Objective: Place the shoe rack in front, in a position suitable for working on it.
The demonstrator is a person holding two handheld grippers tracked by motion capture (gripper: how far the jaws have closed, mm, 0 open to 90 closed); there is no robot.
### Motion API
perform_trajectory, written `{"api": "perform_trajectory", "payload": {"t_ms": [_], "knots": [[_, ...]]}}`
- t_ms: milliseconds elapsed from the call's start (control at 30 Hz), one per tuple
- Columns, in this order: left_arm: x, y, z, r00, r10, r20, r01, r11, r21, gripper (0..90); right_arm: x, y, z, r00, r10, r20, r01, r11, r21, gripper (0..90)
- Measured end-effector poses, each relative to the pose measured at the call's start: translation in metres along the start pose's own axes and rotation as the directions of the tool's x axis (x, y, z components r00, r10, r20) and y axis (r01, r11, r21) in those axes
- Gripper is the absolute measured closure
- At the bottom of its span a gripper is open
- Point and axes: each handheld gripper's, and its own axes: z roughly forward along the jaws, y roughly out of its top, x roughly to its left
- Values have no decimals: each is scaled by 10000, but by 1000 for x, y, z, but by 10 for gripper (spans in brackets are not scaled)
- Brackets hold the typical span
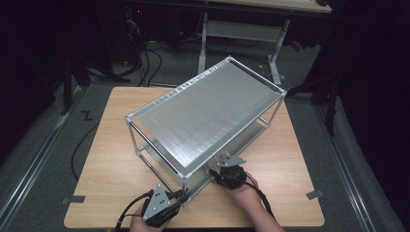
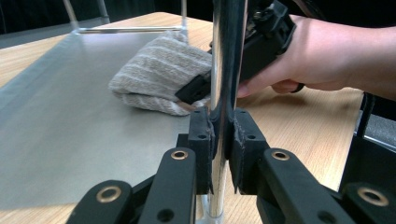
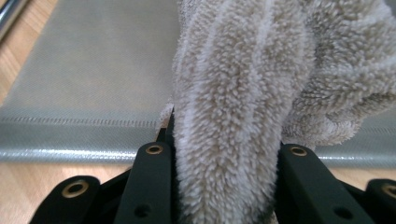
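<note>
A two-tier metal rack stands slantwise on the wooden table. My left gripper is shut on the rack's near corner post, its pads pressed against the shiny tube. A beige striped towel lies bunched on the lower shelf. My right gripper is shut on a thick fold of that towel, which bulges up between its jaws. In the left gripper view the right gripper reaches in past the post, with the hand behind it.
The rack's top shelf hangs over the lower one and hides most of it from above. Thin posts stand at the corners. The table's front edge lies just behind both hands. A desk frame and cables are on the floor beyond.
</note>
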Motion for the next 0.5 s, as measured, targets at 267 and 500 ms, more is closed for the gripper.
{"api": "perform_trajectory", "payload": {"t_ms": [267, 500], "knots": [[4, 0, -2, 9998, 10, -200, -10, 10000, 29, 800, 0, -13, -13, 9998, 197, -20, -197, 9998, -32, 682], [12, -1, -5, 9984, -127, -555, 130, 9999, 45, 803, 5, -21, -22, 9999, 163, -26, -163, 9998, -142, 681]]}}
